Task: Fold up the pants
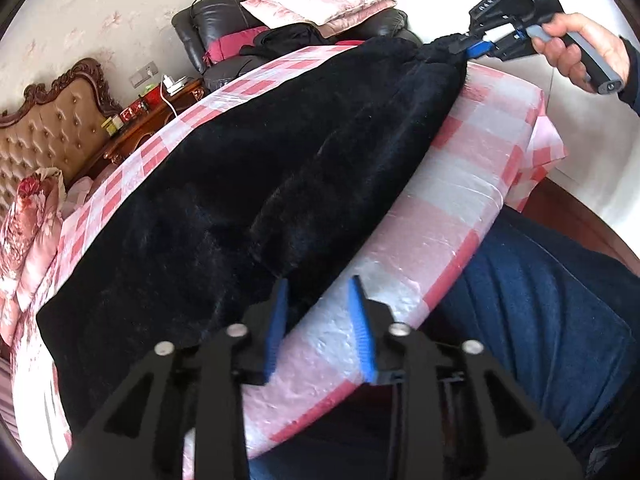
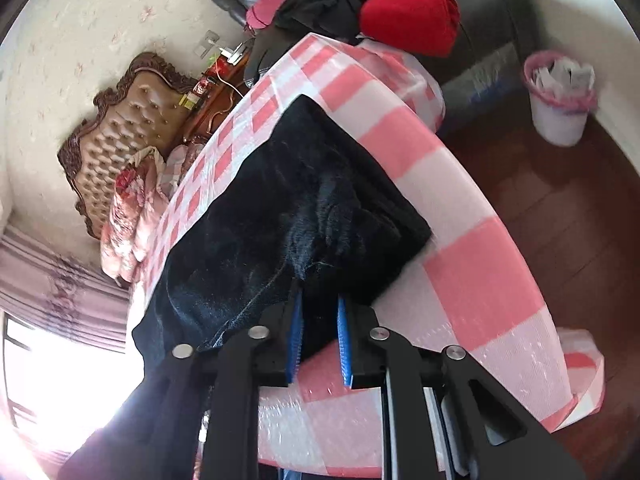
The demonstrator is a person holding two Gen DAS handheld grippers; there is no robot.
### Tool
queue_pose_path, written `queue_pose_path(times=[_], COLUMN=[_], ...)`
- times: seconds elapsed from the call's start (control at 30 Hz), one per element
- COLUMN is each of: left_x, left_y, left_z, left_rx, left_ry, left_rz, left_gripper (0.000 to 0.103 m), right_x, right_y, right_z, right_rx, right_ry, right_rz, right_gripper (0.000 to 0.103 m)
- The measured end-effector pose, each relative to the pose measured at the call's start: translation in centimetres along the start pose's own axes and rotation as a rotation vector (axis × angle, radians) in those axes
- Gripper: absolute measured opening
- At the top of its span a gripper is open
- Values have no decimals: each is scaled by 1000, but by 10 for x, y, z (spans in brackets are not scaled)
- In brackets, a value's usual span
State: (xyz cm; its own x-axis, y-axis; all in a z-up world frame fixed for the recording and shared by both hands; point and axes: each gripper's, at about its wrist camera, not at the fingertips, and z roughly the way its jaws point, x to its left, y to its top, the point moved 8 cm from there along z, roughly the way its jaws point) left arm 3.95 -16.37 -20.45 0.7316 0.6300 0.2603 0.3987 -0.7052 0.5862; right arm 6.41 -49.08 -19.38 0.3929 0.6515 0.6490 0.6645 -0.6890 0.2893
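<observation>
pink-and-white checked plastic cover (image 1: 452,216) wraps the padded surface that fills the middle of both views, curving from lower centre up toward the upper left. dark wooden floor (image 2: 560,208) lies to the right in the right wrist view, with a white bin (image 2: 558,100) lined in pink at the upper right. a tufted headboard (image 1: 44,132) stands at the left, and a black leather chair (image 1: 216,20) stacked with pink cushions sits at the top.

black pants (image 1: 248,168), plush and slightly shiny, lie spread across the cover, one end drawn toward the upper right of the left wrist view.

the right gripper (image 2: 320,340) is clamped on the pants' near edge, a hand (image 1: 576,48) on its handle. the left gripper (image 1: 318,328) has its blue pads apart, the pants' edge just between them, unpinched.
</observation>
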Motion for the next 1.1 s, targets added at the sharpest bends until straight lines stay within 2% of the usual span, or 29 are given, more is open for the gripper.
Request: queue_pose_path(times=[0.07, 0.1, 0.13, 0.2, 0.27, 0.3, 0.37, 0.4, 0.43, 0.5, 0.57, 0.67, 0.7, 0.73, 0.83, 0.87, 0.93, 1.1], left_x=[-1, -1, -1, -2, -3, -2, 2, 5, 10, 22, 43, 93, 107, 125, 157, 165, 180, 209], left_y=[-1, -1, -1, 0, 1, 1, 4, 4, 3, -5, -26, -85, -102, -129, -183, -197, -216, -231], left_z=[0, 0, 0, -1, -4, -5, -10, -15, -23, -39, -59, -83, -89, -99, -118, -121, -124, -117], left_rx=[-7, -10, -13, -24, -37, -45, -69, -83, -104, -141, -185, -247, -267, -297, -342, -353, -398, -467], left_ry=[11, 11, 8, 3, -11, -16, -21, -27, -52, -130, -243, -337, -342, -335, -268, -262, -270, -336], left_rz=[-11, -21, -29, -45, -68, -85, -136, -169, -233, -391, -620, -1011, -1094, -1197, -1352, -1398, -1481, -1613], left_gripper=[39, 41, 43, 50, 52, 54, 55, 55, 55, 55, 55, 55, 55, 55, 55, 55, 55, 54], right_x=[-4, -8, -14, -25, -30, -30, -25, -22, -21, -18, -16, -14, -13, -13, -13, -13, -13, -13], right_y=[-1, -2, -1, 0, -1, -1, 3, 5, 8, 13, 19, 25, 26, 26, 25, 24, 18, -1], right_z=[-6, -13, -20, -28, -27, -25, -21, -19, -16, -9, -3, 5, 6, 8, 4, 0, -10, -28], right_rx=[-11, -31, -54, -80, -69, -61, -63, -66, -68, -67, -75, -87, -89, -86, -102, -110, -127, -144], right_ry=[25, 24, 8, -2, -4, -14, -22, -29, -42, -63, -68, -91, -104, -116, -118, -115, -111, -138], right_rz=[22, 45, 63, 96, 106, 99, 73, 52, 35, 4, -20, -48, -59, -68, -47, -43, -25, -19], right_gripper=[23, 33, 38, 40, 41, 45, 56, 67, 72, 72, 72, 71, 64, 52, 39, 38, 36, 36])
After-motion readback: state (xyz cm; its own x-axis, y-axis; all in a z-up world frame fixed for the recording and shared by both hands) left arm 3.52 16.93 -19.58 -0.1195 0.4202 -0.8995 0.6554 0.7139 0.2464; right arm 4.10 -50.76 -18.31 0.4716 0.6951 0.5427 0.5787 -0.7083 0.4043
